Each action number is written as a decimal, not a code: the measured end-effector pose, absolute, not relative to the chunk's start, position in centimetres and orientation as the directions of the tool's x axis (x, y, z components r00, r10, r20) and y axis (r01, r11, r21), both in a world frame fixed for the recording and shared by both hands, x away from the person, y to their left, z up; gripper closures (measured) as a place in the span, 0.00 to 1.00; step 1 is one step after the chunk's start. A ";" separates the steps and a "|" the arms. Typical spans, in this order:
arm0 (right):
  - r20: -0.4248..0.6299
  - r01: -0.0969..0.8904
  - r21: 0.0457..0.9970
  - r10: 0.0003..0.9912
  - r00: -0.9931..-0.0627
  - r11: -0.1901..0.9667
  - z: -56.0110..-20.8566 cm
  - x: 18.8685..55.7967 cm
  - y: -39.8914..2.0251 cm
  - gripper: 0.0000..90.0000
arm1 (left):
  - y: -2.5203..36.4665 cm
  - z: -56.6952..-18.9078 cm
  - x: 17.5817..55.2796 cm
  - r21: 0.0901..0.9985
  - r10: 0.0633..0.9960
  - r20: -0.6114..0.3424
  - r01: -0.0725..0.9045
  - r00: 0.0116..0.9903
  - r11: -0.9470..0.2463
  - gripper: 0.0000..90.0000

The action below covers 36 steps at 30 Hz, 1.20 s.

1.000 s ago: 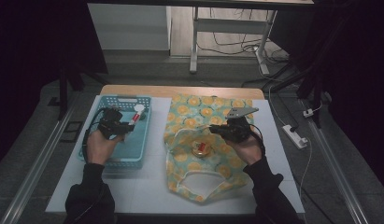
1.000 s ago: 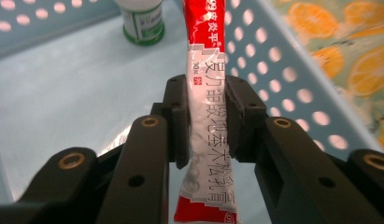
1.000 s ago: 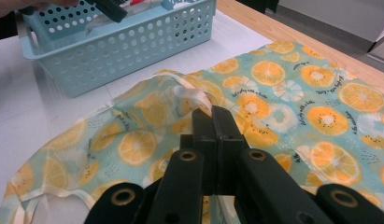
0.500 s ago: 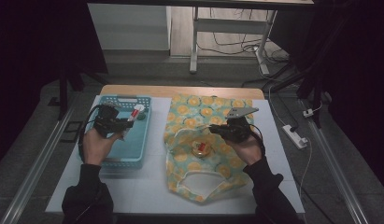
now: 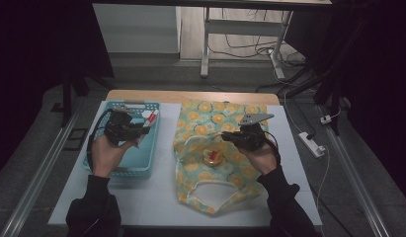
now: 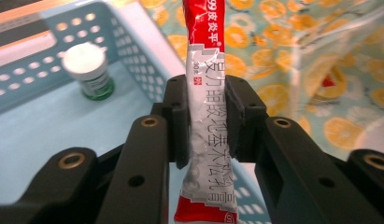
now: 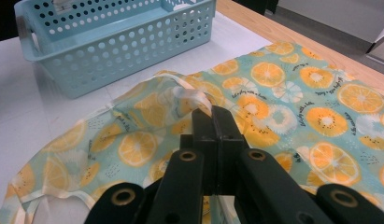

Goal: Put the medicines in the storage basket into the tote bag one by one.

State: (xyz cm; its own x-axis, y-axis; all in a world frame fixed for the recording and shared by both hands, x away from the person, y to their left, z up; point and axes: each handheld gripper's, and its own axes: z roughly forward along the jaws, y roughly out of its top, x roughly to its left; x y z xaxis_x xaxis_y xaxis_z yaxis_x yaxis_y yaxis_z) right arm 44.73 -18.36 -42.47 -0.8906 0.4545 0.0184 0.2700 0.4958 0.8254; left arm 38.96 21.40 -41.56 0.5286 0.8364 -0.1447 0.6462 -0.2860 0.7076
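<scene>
Two hand-held grippers work over a white worktop (image 5: 161,207) from above: the left hand-held gripper (image 5: 139,132) above a blue basket (image 5: 122,170), the right hand-held gripper (image 5: 229,137) over an orange-print cloth (image 5: 200,123). Left gripper view: jaws clamp a red-and-silver sachet (image 6: 206,116); a white-capped bottle (image 6: 89,70) stands in the basket. Right gripper view: jaws closed, pinching the cloth's edge.
</scene>
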 end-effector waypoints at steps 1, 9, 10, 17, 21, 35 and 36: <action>0.019 0.270 0.825 0.454 -0.891 0.496 -42.5 44.7 -18.3 1.00 | 21.2 -41.5 38.9 0.709 0.833 -0.146 0.643 0.534 -0.289 0.80; 0.019 0.272 0.826 0.458 -0.889 0.494 -42.4 44.8 -18.4 1.00 | 18.4 -40.8 38.2 0.708 0.768 -0.163 0.616 0.619 -0.345 0.80; 0.018 0.271 0.826 0.459 -0.889 0.493 -42.4 44.8 -18.4 1.00 | 18.1 -40.8 38.1 0.707 0.762 -0.165 0.613 0.627 -0.352 0.80; 0.020 0.275 0.825 0.461 -0.887 0.493 -42.5 44.8 -18.4 1.00 | 14.9 -41.0 37.8 0.686 0.697 -0.164 0.589 0.698 -0.427 0.80; 0.019 0.275 0.826 0.464 -0.886 0.492 -42.4 44.8 -18.5 1.00 | 13.4 -41.3 37.7 0.673 0.668 -0.164 0.577 0.726 -0.462 0.80; 0.017 0.276 0.827 0.469 -0.883 0.490 -42.5 44.8 -18.5 1.00 | 8.4 -43.2 37.4 0.615 0.580 -0.178 0.551 0.795 -0.565 0.80; 0.017 0.276 0.827 0.468 -0.883 0.490 -42.4 44.8 -18.5 1.00 | 8.1 -43.4 37.5 0.612 0.576 -0.177 0.548 0.798 -0.571 0.80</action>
